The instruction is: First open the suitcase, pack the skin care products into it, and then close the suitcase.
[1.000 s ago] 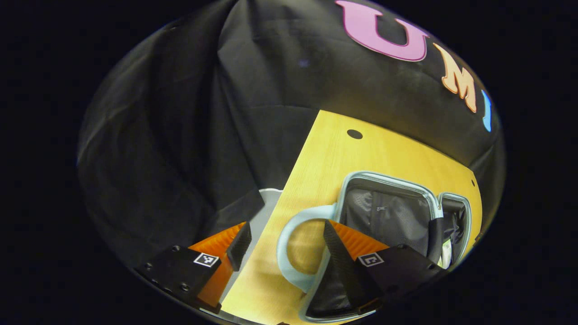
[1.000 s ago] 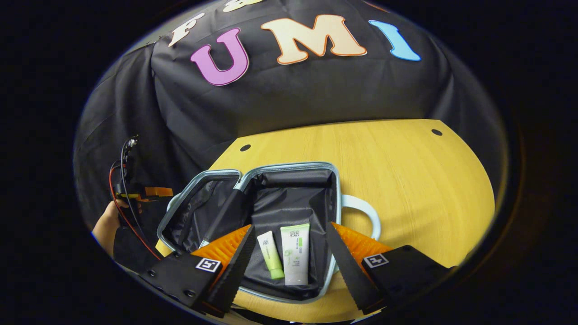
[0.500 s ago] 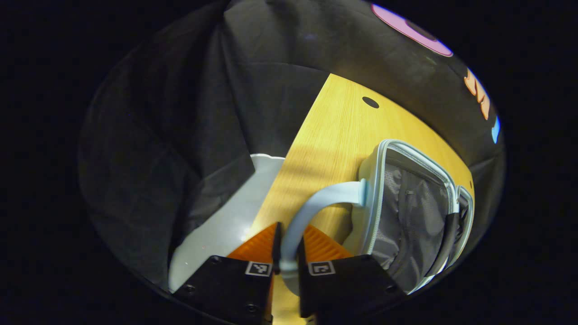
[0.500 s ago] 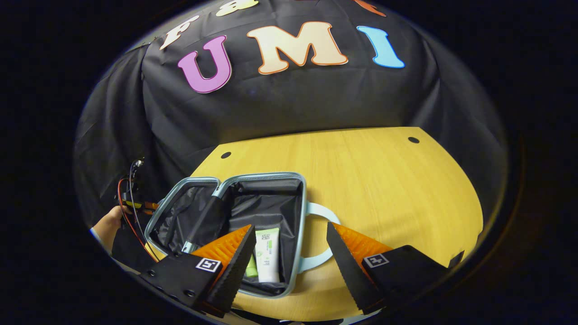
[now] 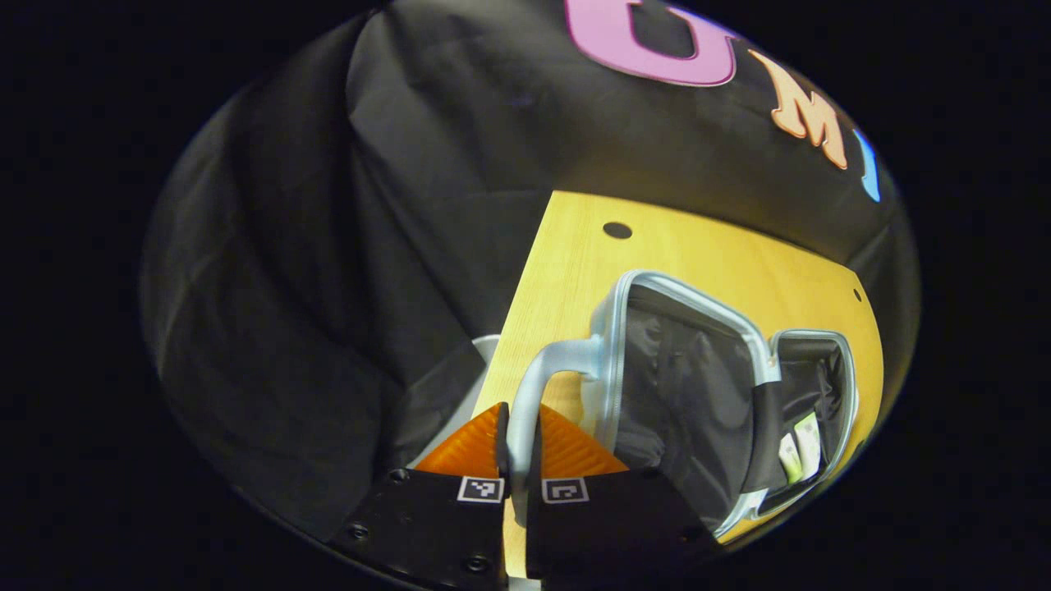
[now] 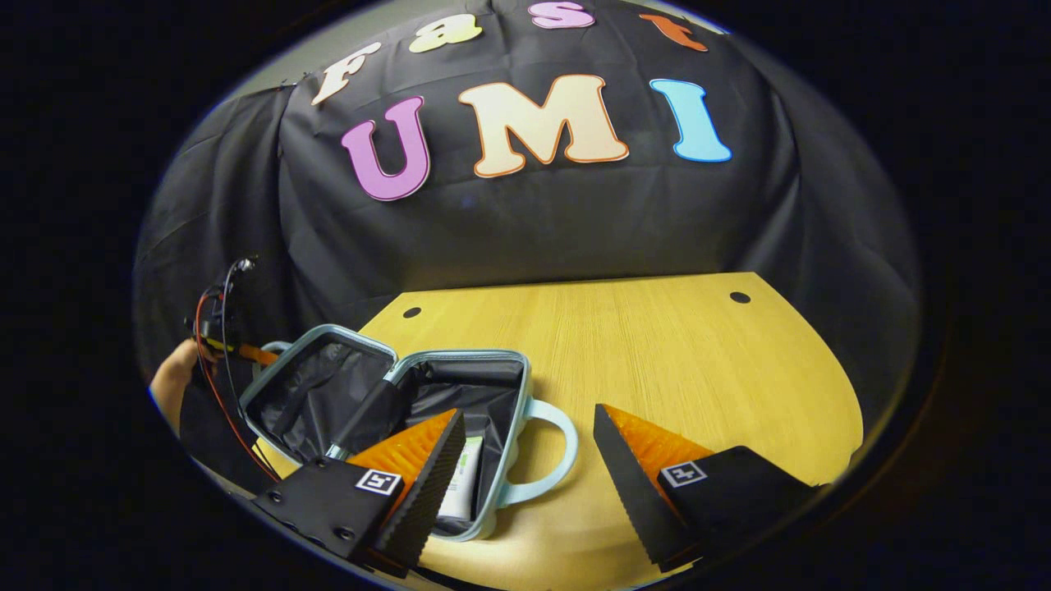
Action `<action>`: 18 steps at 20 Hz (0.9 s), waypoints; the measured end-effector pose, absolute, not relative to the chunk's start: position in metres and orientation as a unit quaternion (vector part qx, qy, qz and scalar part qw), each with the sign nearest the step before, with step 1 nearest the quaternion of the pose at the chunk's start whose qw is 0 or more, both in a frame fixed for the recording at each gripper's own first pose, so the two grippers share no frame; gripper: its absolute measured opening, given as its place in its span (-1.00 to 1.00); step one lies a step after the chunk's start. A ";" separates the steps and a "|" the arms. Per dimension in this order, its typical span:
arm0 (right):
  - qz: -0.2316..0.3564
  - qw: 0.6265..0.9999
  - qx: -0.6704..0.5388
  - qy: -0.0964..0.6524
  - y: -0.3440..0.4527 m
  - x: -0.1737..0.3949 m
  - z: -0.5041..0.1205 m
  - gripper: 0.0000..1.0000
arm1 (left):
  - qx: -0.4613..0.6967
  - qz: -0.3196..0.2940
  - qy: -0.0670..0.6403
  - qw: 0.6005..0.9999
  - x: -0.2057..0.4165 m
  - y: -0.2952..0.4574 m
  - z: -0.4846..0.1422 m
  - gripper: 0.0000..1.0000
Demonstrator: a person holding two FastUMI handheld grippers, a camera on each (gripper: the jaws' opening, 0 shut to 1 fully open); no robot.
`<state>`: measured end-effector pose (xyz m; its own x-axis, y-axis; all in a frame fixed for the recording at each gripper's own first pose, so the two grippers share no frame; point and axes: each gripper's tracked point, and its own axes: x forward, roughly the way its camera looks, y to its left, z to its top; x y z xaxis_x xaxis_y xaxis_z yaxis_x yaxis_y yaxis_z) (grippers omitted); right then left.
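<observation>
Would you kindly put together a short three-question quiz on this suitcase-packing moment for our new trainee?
1. True or false: the left gripper is shut on the suitcase handle.
2. Where do the skin care tubes lie? A) on the table B) inside the open suitcase C) in the right gripper
3. Fill in: the right gripper's fingers stand ___ with nothing between them.

Key: 1 true; 2 B; 3 open.

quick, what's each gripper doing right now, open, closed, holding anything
Left tongs: closed on the suitcase lid's handle.
Right tongs: open, holding nothing, above the table beside the open suitcase.
</observation>
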<state>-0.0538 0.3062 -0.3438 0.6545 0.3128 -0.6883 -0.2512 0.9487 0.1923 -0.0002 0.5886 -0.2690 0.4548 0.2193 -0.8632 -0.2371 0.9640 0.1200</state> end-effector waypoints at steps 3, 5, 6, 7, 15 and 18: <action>0.168 0.907 0.051 0.384 0.286 -0.057 -0.341 0.97 | 0.012 0.142 0.483 0.864 0.006 0.563 -0.227 -0.95; 0.179 0.905 0.061 0.381 0.273 -0.060 -0.337 0.97 | 0.018 0.138 0.469 0.872 0.012 0.537 -0.198 -0.96; 0.184 0.905 0.062 0.379 0.267 -0.060 -0.334 0.97 | 0.022 0.133 0.464 0.876 0.016 0.524 -0.185 -0.95; 0.189 0.905 0.061 0.377 0.260 -0.060 -0.333 0.97 | 0.028 0.125 0.459 0.879 0.017 0.509 -0.171 -0.96; 0.212 0.905 0.076 0.362 0.209 -0.065 -0.326 0.97 | 0.048 0.018 0.429 0.902 0.047 0.351 -0.117 -0.96; 0.218 0.905 0.084 0.354 0.194 -0.065 -0.323 0.97 | 0.014 -0.043 0.422 0.905 0.054 0.276 -0.117 -0.96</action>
